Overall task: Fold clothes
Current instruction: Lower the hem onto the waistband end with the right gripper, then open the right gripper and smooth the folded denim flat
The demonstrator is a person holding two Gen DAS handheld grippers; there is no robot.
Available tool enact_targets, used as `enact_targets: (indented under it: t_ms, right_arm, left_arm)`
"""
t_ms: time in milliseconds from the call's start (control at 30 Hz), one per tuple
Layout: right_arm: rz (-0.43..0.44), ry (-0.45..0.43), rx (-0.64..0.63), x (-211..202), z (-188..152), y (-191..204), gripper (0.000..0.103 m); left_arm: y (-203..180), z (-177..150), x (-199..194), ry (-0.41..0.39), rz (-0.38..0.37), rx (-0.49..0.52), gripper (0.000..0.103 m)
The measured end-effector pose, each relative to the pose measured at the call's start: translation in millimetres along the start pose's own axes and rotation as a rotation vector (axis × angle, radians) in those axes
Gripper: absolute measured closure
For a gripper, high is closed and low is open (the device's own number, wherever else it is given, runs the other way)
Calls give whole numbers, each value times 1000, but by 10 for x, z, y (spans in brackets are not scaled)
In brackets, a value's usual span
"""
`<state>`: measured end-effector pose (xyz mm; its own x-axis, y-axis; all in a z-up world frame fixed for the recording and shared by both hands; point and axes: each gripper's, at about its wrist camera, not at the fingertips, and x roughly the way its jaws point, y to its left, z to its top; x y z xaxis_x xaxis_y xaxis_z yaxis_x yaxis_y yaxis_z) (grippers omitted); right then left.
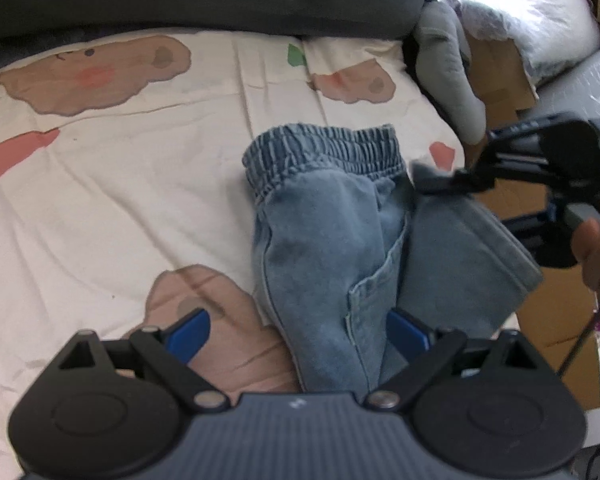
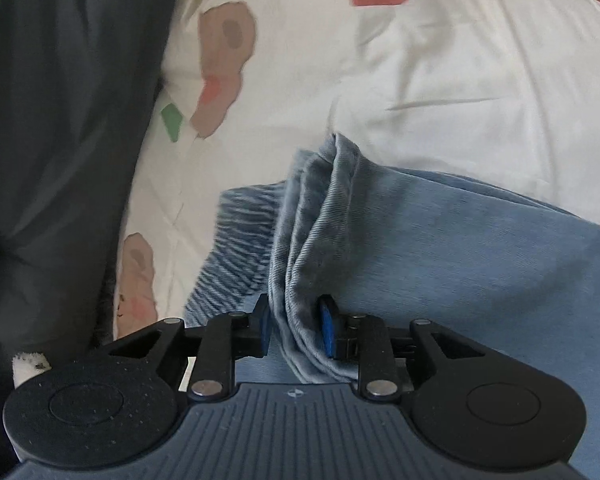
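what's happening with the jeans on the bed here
A person is folding small blue jeans on a patterned bedsheet with two handheld grippers. The right gripper is shut on a bunched fold of denim, carried near the elastic waistband. The left gripper is open, its fingers on either side of the lower jeans.

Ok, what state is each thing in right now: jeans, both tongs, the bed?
jeans: partly folded, one leg end lifted over toward the waistband
left tongs: open, straddling the jeans' near end, gripping nothing
right tongs: shut on a bunched fold of the jeans
bedsheet: wrinkled, under the jeans
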<state>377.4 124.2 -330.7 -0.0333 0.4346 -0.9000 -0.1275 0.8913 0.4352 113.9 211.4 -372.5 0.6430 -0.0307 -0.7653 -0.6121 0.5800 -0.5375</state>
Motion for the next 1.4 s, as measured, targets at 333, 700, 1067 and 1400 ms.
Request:
enact_targets:
  t_ms: [333, 700, 1067, 1400]
  right_arm:
    - [173, 47, -89, -261, 13, 377, 60]
    - [163, 25, -152, -455, -19, -10, 57]
    - [131, 15, -152, -261, -486, -583, 58]
    - [118, -43, 12, 40, -1027, -1130, 65]
  left_arm:
    - [109, 55, -123, -73, 51, -31, 7]
    - [106, 46, -325, -157, 13, -63, 9]
    - [-78, 37, -269, -164, -101, -33, 27]
    - [-183, -44, -96, -129, -202, -16, 27]
